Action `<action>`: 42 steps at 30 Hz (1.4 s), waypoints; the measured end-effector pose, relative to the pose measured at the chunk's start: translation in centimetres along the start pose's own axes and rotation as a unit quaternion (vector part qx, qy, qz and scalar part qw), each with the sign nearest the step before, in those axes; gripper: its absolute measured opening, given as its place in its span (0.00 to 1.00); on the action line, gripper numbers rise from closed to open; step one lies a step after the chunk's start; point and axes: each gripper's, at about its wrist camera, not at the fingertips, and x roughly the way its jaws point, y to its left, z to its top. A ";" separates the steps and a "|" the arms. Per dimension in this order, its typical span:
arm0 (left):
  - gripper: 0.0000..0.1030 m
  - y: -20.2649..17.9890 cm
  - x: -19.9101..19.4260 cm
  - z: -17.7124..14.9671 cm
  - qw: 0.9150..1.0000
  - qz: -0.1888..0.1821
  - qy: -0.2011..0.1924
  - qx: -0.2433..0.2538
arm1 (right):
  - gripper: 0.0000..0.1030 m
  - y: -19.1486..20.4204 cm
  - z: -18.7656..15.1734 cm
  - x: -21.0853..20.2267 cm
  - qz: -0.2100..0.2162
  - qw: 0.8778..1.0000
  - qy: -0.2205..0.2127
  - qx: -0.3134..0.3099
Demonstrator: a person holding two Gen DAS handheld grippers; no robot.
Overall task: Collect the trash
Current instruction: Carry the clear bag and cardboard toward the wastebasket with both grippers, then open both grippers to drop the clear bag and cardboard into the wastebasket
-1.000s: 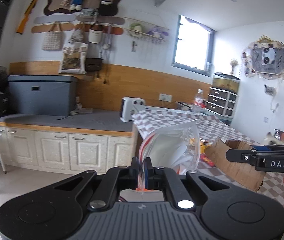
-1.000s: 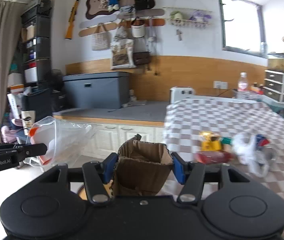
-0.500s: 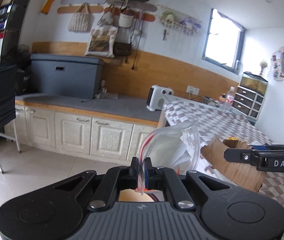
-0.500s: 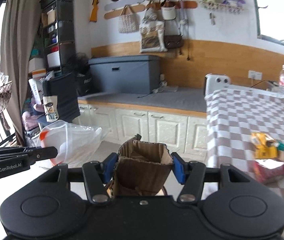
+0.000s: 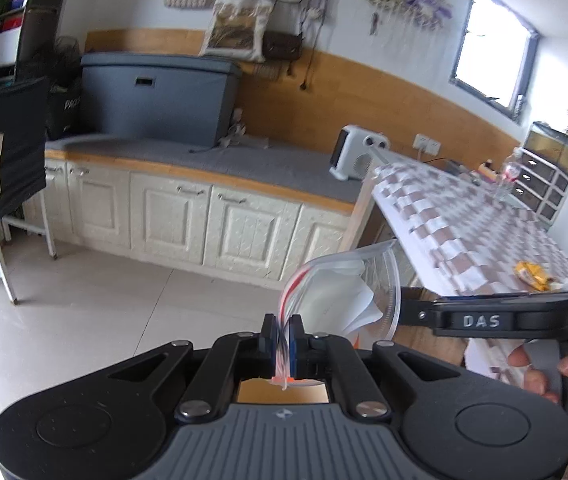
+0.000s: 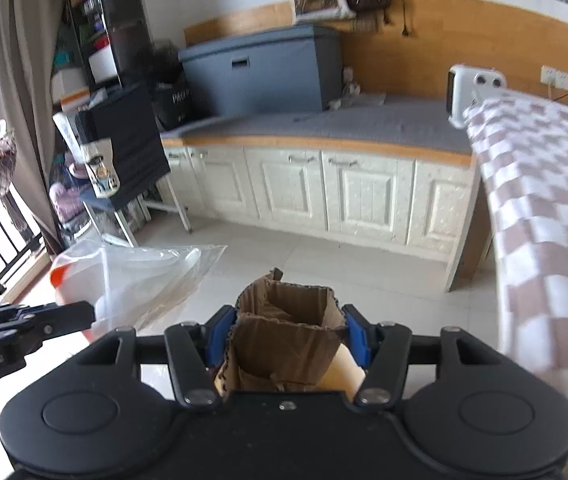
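Observation:
My left gripper (image 5: 282, 332) is shut on the edge of a clear plastic bag (image 5: 347, 292) with a red strip and crumpled white paper inside. The same clear plastic bag (image 6: 136, 276) shows at the left of the right wrist view, held out over the floor by the left gripper's fingers (image 6: 64, 314). My right gripper (image 6: 285, 332) is shut on a crushed piece of brown cardboard (image 6: 287, 336), its blue pads pressing both sides. From the left wrist view, the right gripper's body appears at the right with a person's hand (image 5: 543, 364) on its handle. A yellow wrapper (image 5: 531, 274) lies on the checked table.
A table with a brown and white checked cloth (image 6: 543, 184) stands at the right. White cabinets with a grey top (image 6: 323, 188) run along the wall, carrying a grey box (image 6: 260, 68) and a white heater (image 6: 475, 88). A folding stand with a dark bag (image 6: 124, 136) is at the left, over pale floor tiles (image 5: 84, 312).
Both grippers have swung left away from the table and tipped downward, so more floor shows. The trash on the table has left the right wrist view. Both grips are unchanged.

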 end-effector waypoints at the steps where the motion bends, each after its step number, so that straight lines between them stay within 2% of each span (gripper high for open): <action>1: 0.06 0.4 0.6 -0.2 1.000 0.003 0.006 -0.005 | 0.57 -0.1 -0.1 1.0 0.003 1.000 0.007 0.002; 5: 0.06 1.6 3.1 -0.9 0.999 0.010 0.040 -0.015 | 0.57 -0.7 -1.2 4.3 0.014 0.999 0.038 0.012; 14: 0.06 3.0 8.7 -2.5 0.994 0.028 0.103 -0.030 | 0.57 -2.7 -3.2 9.5 0.000 0.994 0.102 0.027; 18: 0.06 3.5 11.1 -3.5 0.989 0.035 0.136 -0.039 | 0.57 -2.9 -4.0 11.0 0.004 0.992 0.123 0.038; 28: 0.07 4.4 15.5 -6.2 0.975 0.055 0.202 -0.080 | 0.58 -2.1 -5.4 13.2 -0.011 0.984 0.176 0.018; 36: 0.07 4.2 18.1 -6.9 0.964 0.076 0.234 -0.098 | 0.58 -2.5 -5.8 13.7 -0.014 0.981 0.190 0.025; 39: 0.11 4.3 18.8 -6.7 0.963 0.090 0.233 -0.099 | 0.58 -2.5 -5.8 13.9 -0.018 0.981 0.190 0.029; 42: 0.16 4.2 19.0 -6.3 0.966 0.097 0.225 -0.086 | 0.58 -2.3 -5.6 13.6 -0.015 0.985 0.170 0.027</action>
